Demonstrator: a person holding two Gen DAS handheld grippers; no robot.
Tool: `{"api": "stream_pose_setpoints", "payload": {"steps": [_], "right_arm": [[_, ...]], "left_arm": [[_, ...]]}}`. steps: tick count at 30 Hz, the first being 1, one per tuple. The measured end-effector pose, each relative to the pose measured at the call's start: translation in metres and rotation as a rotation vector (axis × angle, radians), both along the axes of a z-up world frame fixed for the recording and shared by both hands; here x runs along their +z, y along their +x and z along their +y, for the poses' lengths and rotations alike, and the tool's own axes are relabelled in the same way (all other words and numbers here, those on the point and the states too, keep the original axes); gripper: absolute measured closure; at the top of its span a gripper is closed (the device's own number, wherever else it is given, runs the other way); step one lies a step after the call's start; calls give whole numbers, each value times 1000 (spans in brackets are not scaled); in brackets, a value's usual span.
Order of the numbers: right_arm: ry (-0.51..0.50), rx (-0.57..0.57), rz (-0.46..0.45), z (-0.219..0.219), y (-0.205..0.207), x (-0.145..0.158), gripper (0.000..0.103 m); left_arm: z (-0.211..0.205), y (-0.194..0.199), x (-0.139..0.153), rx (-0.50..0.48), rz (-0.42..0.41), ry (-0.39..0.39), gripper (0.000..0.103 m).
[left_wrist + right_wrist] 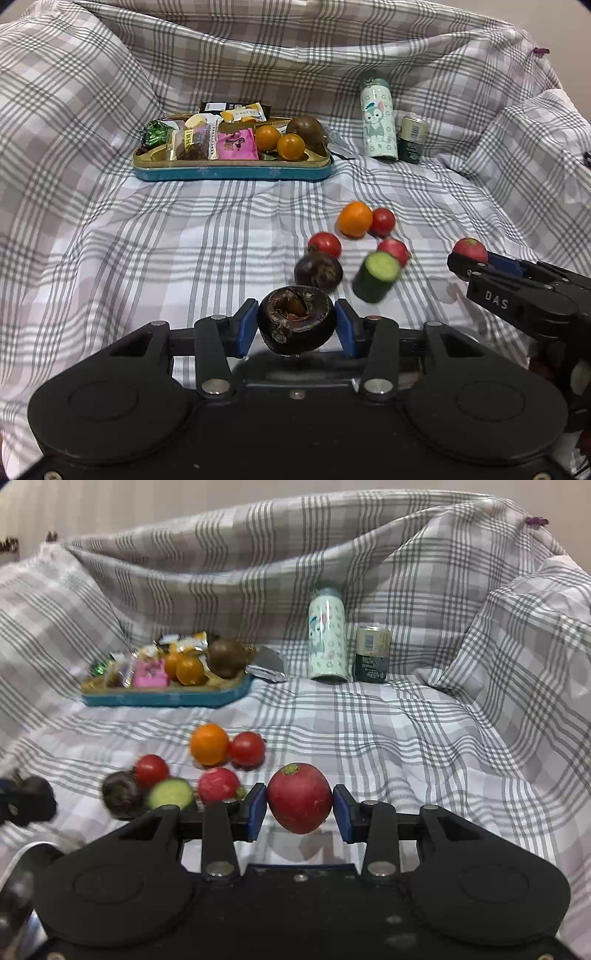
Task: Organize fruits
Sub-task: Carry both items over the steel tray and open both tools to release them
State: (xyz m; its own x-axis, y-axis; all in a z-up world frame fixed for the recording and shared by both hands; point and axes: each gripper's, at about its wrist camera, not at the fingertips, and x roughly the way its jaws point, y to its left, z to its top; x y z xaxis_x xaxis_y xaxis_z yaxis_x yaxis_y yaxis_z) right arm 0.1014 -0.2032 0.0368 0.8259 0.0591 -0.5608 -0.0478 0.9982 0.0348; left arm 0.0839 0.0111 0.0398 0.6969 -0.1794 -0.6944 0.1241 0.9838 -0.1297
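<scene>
Dark fruit clamped in left gripper, radish between right gripper pads

"DAS" on right tool arm; "PASTRY" on snack packet in tray.

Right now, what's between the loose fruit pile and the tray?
Nothing, only bare checked cloth lies between the orange tomato at the pile's edge and the tray, as the left wrist view shows.
</scene>
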Motion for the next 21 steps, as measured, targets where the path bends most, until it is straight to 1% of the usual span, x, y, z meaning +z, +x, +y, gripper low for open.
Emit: {"api": "stream_pose_setpoints", "payload": {"steps": [7, 13, 15, 17, 19, 21], "right_arm": [[54, 61, -20, 7, -66, 14, 63], [55, 130, -15, 20, -115, 7, 63], [52, 138, -8, 23, -126, 2, 63], [45, 142, -21, 23, -131, 1, 63], [30, 140, -39, 25, -133, 1, 63], [35, 120, -37, 23, -131, 0, 63]], "left_arm": [[1, -36, -3, 4, 7, -3, 51], [2, -59, -16, 26, 10, 1, 51], [2, -66, -21, 32, 8, 9, 51], [3, -73, -26, 39, 0, 13, 51], [5, -77, -33, 47, 5, 1, 51], [7, -80, -36, 56, 3, -5, 51]]}}
